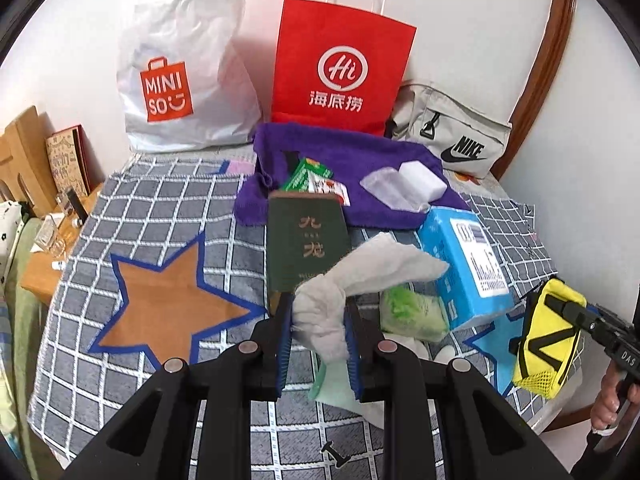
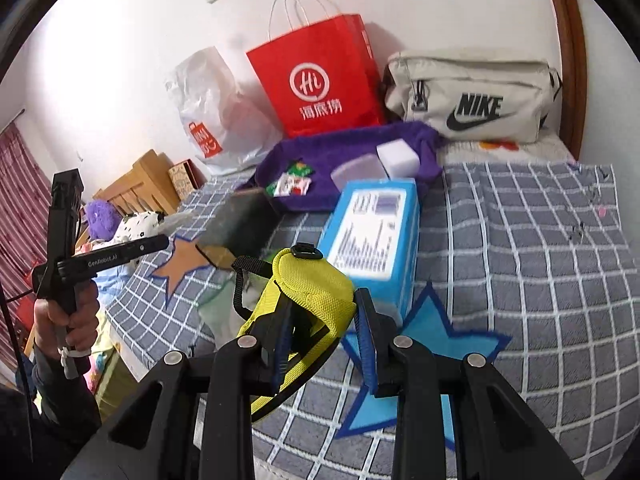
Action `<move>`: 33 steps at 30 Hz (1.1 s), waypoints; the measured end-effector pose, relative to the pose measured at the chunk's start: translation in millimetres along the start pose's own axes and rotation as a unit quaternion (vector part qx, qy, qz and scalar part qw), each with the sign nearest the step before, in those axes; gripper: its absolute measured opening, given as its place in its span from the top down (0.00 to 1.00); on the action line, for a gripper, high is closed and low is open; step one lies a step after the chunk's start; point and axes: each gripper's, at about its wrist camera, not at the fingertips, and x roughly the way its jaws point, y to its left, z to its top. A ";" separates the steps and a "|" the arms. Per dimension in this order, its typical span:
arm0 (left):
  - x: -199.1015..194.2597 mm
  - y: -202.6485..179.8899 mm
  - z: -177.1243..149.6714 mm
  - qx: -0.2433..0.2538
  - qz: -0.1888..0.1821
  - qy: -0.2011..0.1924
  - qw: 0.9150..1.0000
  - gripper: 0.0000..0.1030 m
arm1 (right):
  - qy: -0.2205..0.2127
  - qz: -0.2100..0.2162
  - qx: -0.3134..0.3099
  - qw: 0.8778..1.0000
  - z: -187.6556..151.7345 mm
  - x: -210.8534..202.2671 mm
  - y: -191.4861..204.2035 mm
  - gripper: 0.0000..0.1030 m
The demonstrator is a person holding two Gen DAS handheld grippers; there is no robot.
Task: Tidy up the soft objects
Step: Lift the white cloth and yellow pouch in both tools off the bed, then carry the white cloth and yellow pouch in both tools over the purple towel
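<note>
My left gripper [image 1: 318, 312] is shut on a crumpled white cloth [image 1: 372, 268], held up above the checked bedspread [image 1: 168, 200]. My right gripper [image 2: 322, 308] is shut on a yellow pouch [image 2: 316, 284] with black straps; the same yellow pouch [image 1: 548, 340] shows at the right edge of the left wrist view, lifted off the bed. A purple towel [image 1: 352, 156] lies further back with a white sponge block [image 1: 424, 180], a clear packet [image 1: 384, 188] and green-and-red sachets [image 1: 316, 180] on it. A green soft bundle [image 1: 412, 312] lies below the cloth.
A dark green box [image 1: 304, 240] and a blue tissue pack [image 1: 464, 264] sit mid-bed. Against the wall stand a white Miniso bag [image 1: 180, 76], a red paper bag [image 1: 340, 68] and a beige Nike bag [image 1: 452, 132]. A wooden side table [image 1: 44, 272] stands left of the bed.
</note>
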 end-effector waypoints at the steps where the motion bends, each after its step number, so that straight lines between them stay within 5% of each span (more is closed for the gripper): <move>1: -0.4 0.6 3.1 -0.001 0.001 -0.001 1.000 0.78 | -0.003 -0.002 -0.002 1.000 4.7 -0.6 1.5 0.71; 16: 10.7 14.6 60.7 -0.004 0.016 -0.018 1.000 0.78 | -0.036 -0.018 -0.021 0.999 82.6 18.4 5.1 0.71; 33: 63.2 25.6 134.9 -0.027 0.030 -0.003 0.999 0.78 | -0.044 -0.010 -0.048 0.998 173.4 91.9 -1.3 0.71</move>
